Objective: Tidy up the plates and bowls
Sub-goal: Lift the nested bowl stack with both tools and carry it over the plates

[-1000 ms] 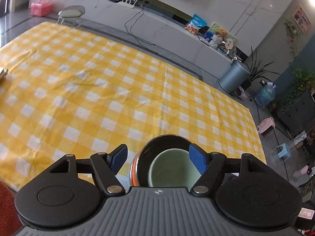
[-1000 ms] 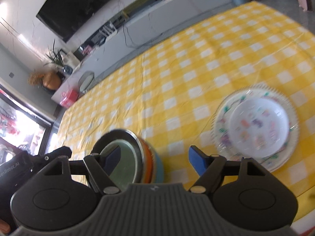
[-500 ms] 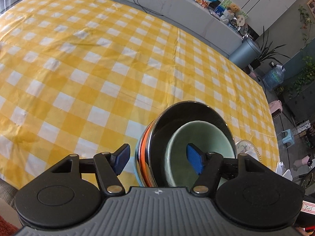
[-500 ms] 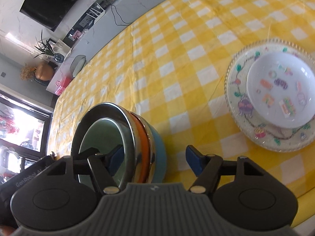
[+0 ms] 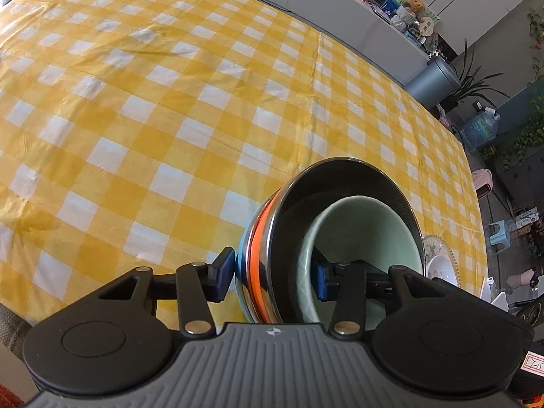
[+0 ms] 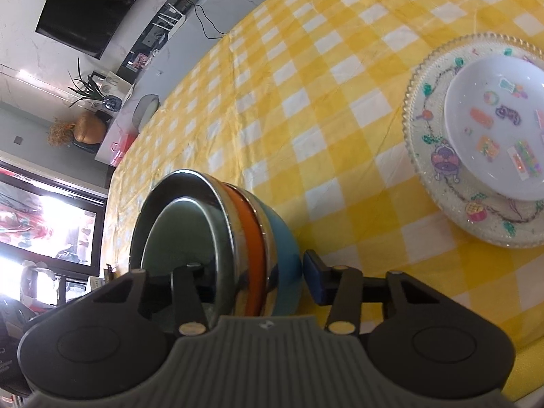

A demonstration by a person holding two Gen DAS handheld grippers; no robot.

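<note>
A nested stack of bowls [image 5: 272, 255] stands on the yellow checked tablecloth [image 5: 170, 102]: a pale green bowl [image 5: 367, 234] inside a steel one, over an orange and a light blue bowl. My left gripper [image 5: 272, 275] straddles the stack's rim, one blue pad outside, one inside the green bowl. My right gripper [image 6: 253, 272] straddles the same stack [image 6: 244, 238] from the other side, its left finger hidden inside. A white bowl [image 6: 499, 129] sits on a patterned glass plate [image 6: 438, 156] to the right.
The glass plate also shows at the table's right edge in the left wrist view [image 5: 438, 255]. A low grey cabinet [image 5: 340, 10] runs behind the table. The near table edge lies just under both grippers.
Both grippers have moved down and forward onto the bowl stack, and their jaws have narrowed around its rim. The stack looms larger in both views.
</note>
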